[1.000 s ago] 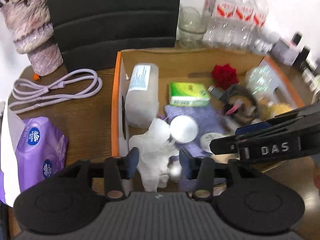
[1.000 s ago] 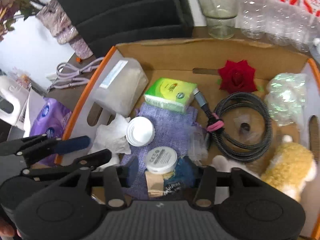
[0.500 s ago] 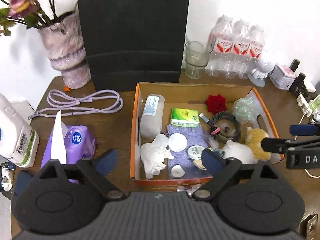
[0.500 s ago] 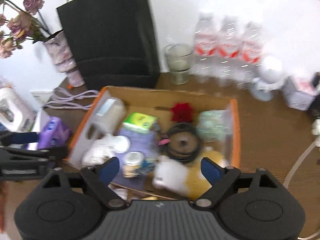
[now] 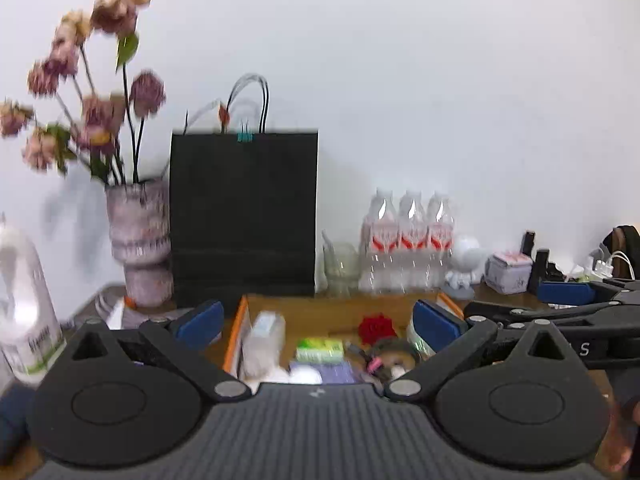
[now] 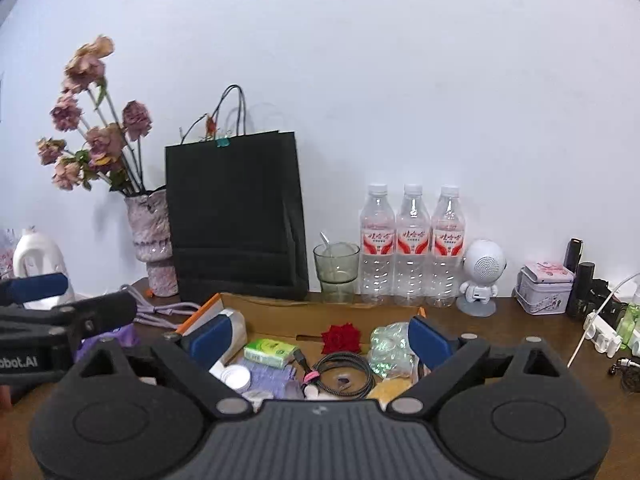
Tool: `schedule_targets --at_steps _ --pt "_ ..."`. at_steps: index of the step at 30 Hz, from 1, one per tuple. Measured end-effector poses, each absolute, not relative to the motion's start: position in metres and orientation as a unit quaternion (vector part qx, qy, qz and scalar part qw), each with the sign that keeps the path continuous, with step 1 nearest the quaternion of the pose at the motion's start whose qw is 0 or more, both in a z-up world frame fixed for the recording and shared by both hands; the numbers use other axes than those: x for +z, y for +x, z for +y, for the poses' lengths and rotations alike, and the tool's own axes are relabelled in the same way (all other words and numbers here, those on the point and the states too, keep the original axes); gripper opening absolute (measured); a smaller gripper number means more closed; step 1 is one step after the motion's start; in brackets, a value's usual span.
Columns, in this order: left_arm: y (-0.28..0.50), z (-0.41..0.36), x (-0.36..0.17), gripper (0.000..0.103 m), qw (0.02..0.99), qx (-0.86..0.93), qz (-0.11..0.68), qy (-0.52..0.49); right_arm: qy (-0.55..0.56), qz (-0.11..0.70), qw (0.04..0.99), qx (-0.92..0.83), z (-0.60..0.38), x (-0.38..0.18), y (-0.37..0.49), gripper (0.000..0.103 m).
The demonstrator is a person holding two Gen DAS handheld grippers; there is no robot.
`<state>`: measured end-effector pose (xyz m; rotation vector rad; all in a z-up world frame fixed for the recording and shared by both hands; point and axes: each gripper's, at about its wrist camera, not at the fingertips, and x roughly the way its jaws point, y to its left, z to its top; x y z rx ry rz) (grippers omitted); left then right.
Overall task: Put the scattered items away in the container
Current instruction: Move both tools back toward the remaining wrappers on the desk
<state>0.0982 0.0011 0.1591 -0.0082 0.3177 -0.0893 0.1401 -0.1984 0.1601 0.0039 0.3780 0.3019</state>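
Note:
An orange-edged cardboard box point(image 6: 320, 312) sits on the wooden table and holds a red rose point(image 6: 341, 338), a green tissue pack point(image 6: 270, 351), a coiled black cable point(image 6: 342, 374), a white round lid point(image 6: 237, 376) and a clear bottle point(image 6: 236, 326). It also shows in the left wrist view point(image 5: 234, 340). My left gripper point(image 5: 318, 324) is open and empty, held well back from the box. My right gripper point(image 6: 318, 338) is open and empty, also raised and back. Each gripper shows at the edge of the other's view.
A black paper bag point(image 6: 236, 216), a vase of dried flowers point(image 6: 154, 240), a glass point(image 6: 336, 266), three water bottles point(image 6: 412, 246) and a white robot figure point(image 6: 482, 276) line the back wall. A lilac cord point(image 6: 168, 310) lies left of the box. A power strip point(image 6: 604, 330) is at right.
Both grippers opened wide, let go of what they were over in the box, and pulled up and back; the views now tilt toward the wall.

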Motion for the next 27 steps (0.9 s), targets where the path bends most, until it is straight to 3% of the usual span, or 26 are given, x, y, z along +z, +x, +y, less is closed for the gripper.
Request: schedule_targets --at_steps 8,13,22,24,27 --pt "0.083 0.005 0.141 0.103 0.987 -0.049 0.155 -0.015 0.000 0.188 0.971 0.148 -0.194 0.142 0.123 0.095" --pt "0.020 0.018 0.112 0.103 0.983 -0.075 0.158 -0.064 0.001 0.176 0.974 0.142 -0.204 0.122 0.067 0.095" --pt "-0.073 0.035 0.029 0.103 0.954 -0.068 0.273 -0.107 0.030 0.254 0.953 0.161 -0.223 0.040 -0.047 0.095" --pt "-0.065 0.039 0.028 0.103 0.952 -0.067 0.277 -0.109 0.023 0.274 0.950 0.149 -0.223 0.032 -0.046 0.092" --pt "-0.035 0.039 0.034 0.102 0.956 -0.063 0.268 -0.097 0.027 0.282 0.947 0.154 -0.221 0.030 -0.029 0.078"
